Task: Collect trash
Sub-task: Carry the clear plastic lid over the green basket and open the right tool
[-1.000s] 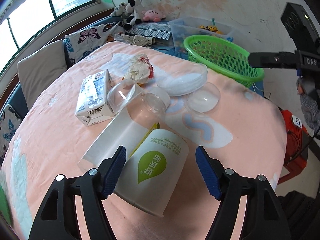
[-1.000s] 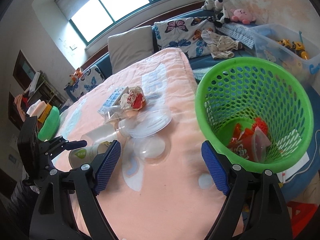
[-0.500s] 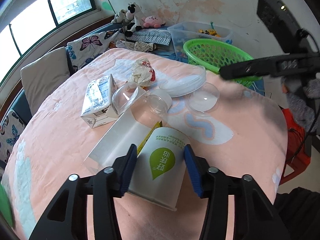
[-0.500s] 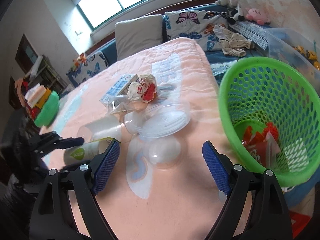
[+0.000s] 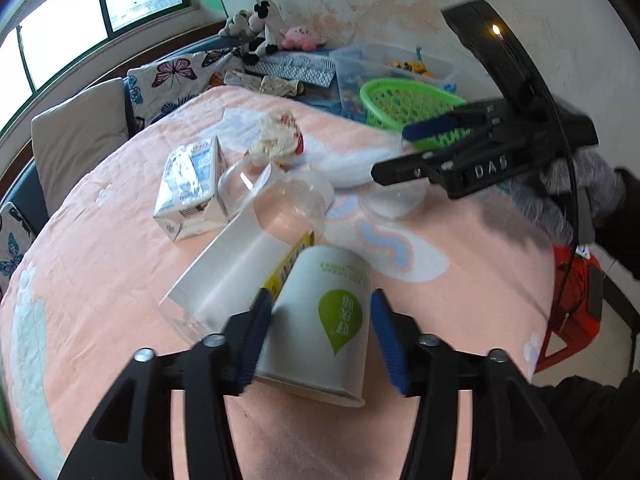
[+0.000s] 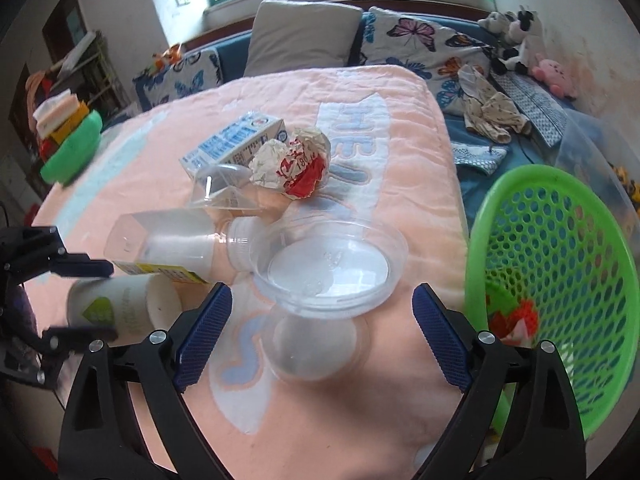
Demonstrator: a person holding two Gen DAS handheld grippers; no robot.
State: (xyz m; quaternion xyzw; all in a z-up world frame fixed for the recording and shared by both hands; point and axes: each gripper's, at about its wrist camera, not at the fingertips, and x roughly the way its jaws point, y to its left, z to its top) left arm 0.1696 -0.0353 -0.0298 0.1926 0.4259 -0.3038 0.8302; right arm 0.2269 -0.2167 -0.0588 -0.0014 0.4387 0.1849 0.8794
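My left gripper (image 5: 320, 336) is shut on a white paper cup (image 5: 320, 320) with a green leaf mark, lying on its side on the pink table cover; the cup also shows in the right wrist view (image 6: 120, 308). Behind it lie a clear plastic bottle (image 5: 244, 268), a milk carton (image 5: 188, 192), a crumpled wrapper (image 6: 296, 164) and a clear dome lid (image 6: 224, 192). My right gripper (image 6: 320, 336) is open and empty, above a clear plastic bowl (image 6: 328, 268) and a small clear lid (image 6: 316, 348). The green basket (image 6: 560, 296) stands at the right table edge.
The basket holds red wrappers (image 6: 516, 320). A sofa with butterfly cushions (image 6: 416, 40) and plush toys (image 6: 516, 36) runs behind the table. A clear storage box (image 5: 392, 68) stands beyond the basket. A red stool (image 5: 576, 312) is beside the table.
My left gripper has closed its fingers onto the paper cup. My right gripper has swung left from the basket to over the clear bowl and lid.
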